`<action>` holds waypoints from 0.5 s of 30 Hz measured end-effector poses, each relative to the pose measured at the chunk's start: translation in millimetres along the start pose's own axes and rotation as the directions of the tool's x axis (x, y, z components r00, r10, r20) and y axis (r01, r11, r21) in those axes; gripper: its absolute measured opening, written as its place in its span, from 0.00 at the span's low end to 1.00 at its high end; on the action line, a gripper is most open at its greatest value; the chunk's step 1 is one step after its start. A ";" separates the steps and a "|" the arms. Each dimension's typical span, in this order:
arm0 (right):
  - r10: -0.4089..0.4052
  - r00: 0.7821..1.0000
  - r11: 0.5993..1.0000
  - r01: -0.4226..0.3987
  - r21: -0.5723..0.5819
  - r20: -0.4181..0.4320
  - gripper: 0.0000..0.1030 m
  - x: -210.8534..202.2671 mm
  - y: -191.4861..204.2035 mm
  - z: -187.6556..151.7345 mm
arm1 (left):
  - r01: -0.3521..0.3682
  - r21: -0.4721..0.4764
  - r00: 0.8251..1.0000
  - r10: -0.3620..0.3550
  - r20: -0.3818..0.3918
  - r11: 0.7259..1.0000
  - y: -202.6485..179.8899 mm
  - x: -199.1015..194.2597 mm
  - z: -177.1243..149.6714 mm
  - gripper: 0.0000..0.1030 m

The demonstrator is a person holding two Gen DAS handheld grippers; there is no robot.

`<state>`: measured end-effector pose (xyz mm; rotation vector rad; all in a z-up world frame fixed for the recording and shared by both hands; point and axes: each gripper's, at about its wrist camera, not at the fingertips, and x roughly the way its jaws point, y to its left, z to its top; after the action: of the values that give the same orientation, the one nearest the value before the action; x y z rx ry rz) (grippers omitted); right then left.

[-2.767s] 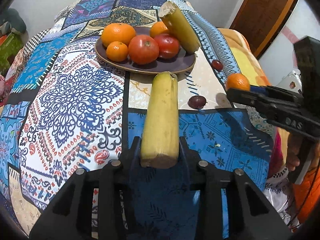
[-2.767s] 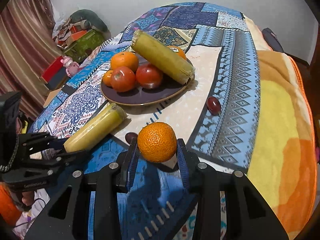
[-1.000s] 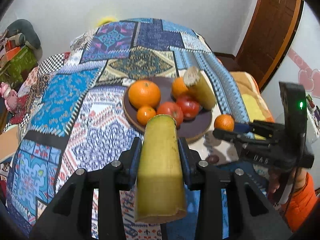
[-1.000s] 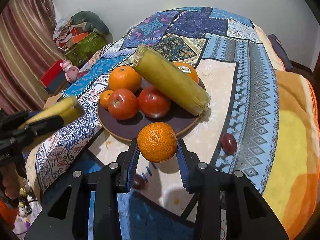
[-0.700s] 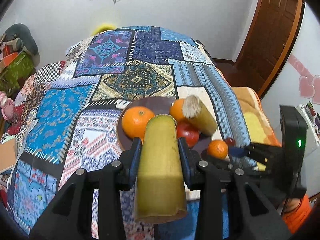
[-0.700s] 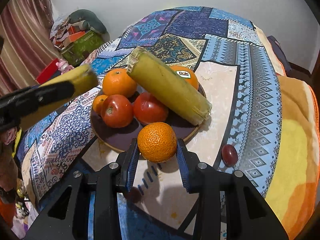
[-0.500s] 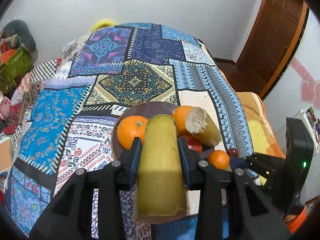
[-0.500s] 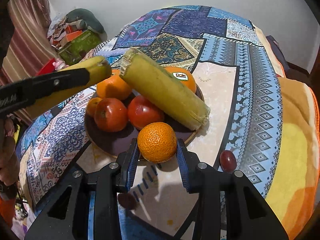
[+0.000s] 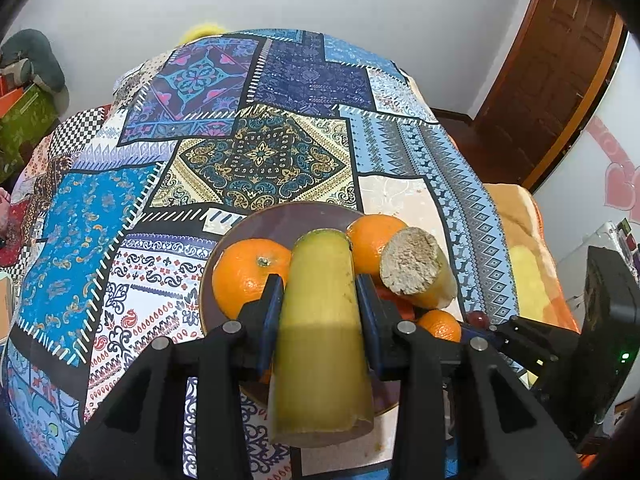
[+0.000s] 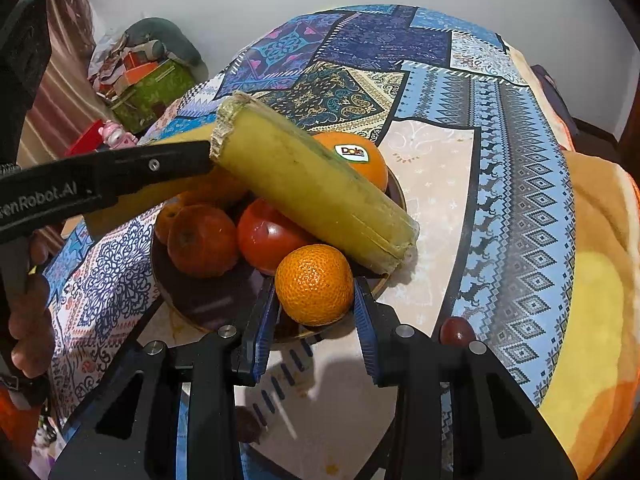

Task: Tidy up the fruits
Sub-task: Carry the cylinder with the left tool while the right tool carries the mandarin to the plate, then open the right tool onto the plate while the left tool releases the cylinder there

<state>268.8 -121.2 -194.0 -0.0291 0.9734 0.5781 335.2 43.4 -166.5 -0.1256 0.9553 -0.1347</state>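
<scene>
A cut banana (image 9: 322,332) is gripped between the fingers of the left gripper (image 9: 320,312), its cut end toward the camera and its far end raised over the plate (image 9: 280,220). In the right wrist view this gripper (image 10: 100,180) is seen reaching in from the left above the plate's near-left fruit.

A mandarin (image 10: 315,285) is clamped in the right gripper (image 10: 316,316) and held over the near rim of the plate (image 10: 192,304). From the left view the same mandarin (image 9: 439,325) is seen at the plate's right edge, with the right gripper (image 9: 516,336) beside it.

On the plate two tomatoes (image 10: 202,240) (image 10: 269,236) are seen side by side, with a second cut banana (image 10: 312,188) lying slantwise across the fruit, one end raised. Behind it sits a stickered orange (image 10: 356,158), and another orange (image 9: 248,276) rests on the plate's left side.

A grape (image 10: 457,330) lies on the cloth (image 10: 520,208) to the right of the plate, apart from it; another dark grape (image 10: 248,426) is seen on the cloth below the right gripper
</scene>
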 end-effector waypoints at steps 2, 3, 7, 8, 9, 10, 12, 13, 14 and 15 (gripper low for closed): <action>0.004 1.000 1.000 -0.004 0.002 -0.002 0.36 0.0 -0.2 0.5 | 0.002 -0.003 1.000 -0.002 -0.006 1.000 0.8 3.2 -0.3 0.36; 0.004 1.000 1.000 -0.004 0.003 -0.003 0.36 -0.2 -0.3 0.5 | 0.006 -0.003 1.000 -0.006 -0.008 1.000 0.9 4.2 -0.6 0.36; 0.011 1.000 1.000 -0.011 0.010 -0.009 0.38 -0.8 -1.3 0.6 | -0.004 0.017 1.000 0.004 0.000 1.000 -3.1 0.2 -2.9 0.35; 0.013 1.000 1.000 -0.013 0.012 -0.007 0.39 -2.2 -1.5 0.3 | -0.010 0.027 1.000 0.010 0.009 1.000 -4.8 -3.0 -2.9 0.35; 0.013 1.000 1.000 -0.013 0.012 -0.005 0.40 -3.5 -1.2 0.2 | -0.010 0.035 1.000 0.009 0.017 0.999 -6.3 -6.6 -2.9 0.35; 0.012 1.000 1.000 -0.012 0.009 -0.002 0.40 -6.2 -0.9 -0.2 | -0.005 0.039 1.000 0.005 0.022 0.999 -7.5 -10.3 -2.7 0.35; 0.011 1.000 1.000 -0.011 0.006 0.006 0.41 -10.3 -0.8 -0.8 | -0.026 0.047 0.999 0.024 0.038 0.999 -9.3 -16.0 -2.3 0.35; 0.009 1.000 1.000 -0.009 0.004 0.013 0.41 -14.9 -1.2 -1.6 | -0.035 0.053 0.999 0.033 0.044 0.998 -9.5 -18.6 -2.2 0.35; 0.007 1.000 1.000 -0.007 0.003 0.018 0.42 -17.9 -2.1 -1.9 | -0.033 0.052 0.999 0.031 0.044 0.998 -9.0 -20.6 -2.2 0.35; 0.004 1.000 1.000 -0.004 0.000 0.024 0.44 -21.5 -3.2 -2.1 | -0.030 0.049 0.999 0.028 0.044 0.998 -8.1 -22.8 -2.6 0.35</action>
<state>259.6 -134.1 -179.1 -0.0198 0.9501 0.5808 319.5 39.2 -148.4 -0.0692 0.9098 -0.1284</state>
